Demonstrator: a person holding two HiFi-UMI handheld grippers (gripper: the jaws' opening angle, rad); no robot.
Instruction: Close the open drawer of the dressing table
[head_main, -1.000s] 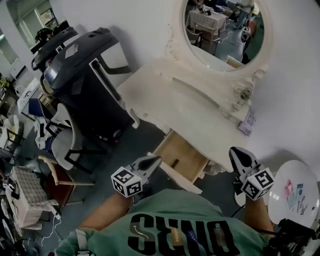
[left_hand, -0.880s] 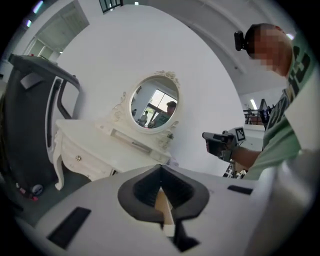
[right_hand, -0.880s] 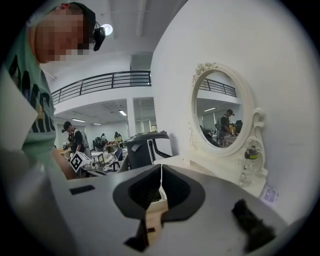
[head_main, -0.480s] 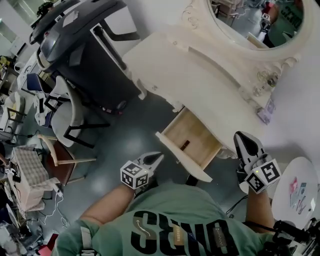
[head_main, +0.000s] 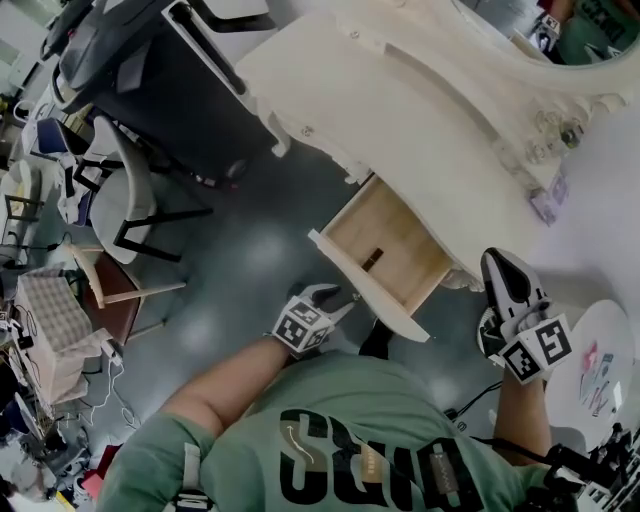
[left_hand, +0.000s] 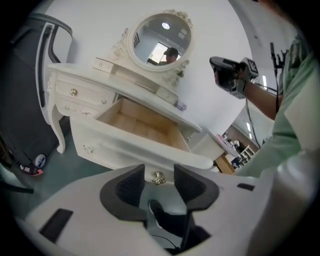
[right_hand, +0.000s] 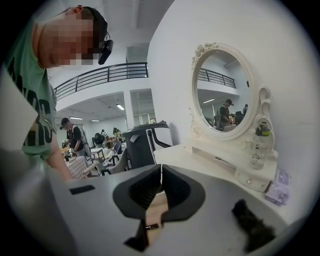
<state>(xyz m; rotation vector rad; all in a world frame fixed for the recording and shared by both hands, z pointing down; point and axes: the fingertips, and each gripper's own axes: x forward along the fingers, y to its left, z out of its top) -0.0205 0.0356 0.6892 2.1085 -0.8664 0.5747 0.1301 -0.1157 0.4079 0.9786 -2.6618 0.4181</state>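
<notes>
Two grippers were in your hands by the dressing table (head_main: 400, 130), which ran across the upper ctr & right of the head view. Its drawer (head_main: 365, 300) stood pulled out at mid-frame, wood floor showing, w/ a small dark item (head_main: 372, 259) lying inside near the front.

You had the left gripper (head_main: 335, 295) low at the ctr, right at the drawer's white front panel. In the left gripper view its jaws had just been opening & stood apart, w/ the drawer's little metal knob (left_hand: 159, 178) btwn them. The pads weren't pressing on it; a gap showed on each side. Whether the tips touched the panel, can't tell.

You held the right gripper (head_main: 497, 262) at the right of the head view, near the drawer's right corner. In its own view the jaw tips were together w/ nothing gripped, and a strip of the drawer's wood showed below them.

An oval mirror (right_hand: 222, 95) rose at the upper right of that view, w/ a clear bottle (right_hand: 256, 145) on the shelf beneath it. A dark grey machine (head_main: 150, 70) filled the head view's upper left, w/ a white chair (head_main: 115, 190) below it. A round white side table (head_main: 600, 370) sat at the lower right edge.
</notes>
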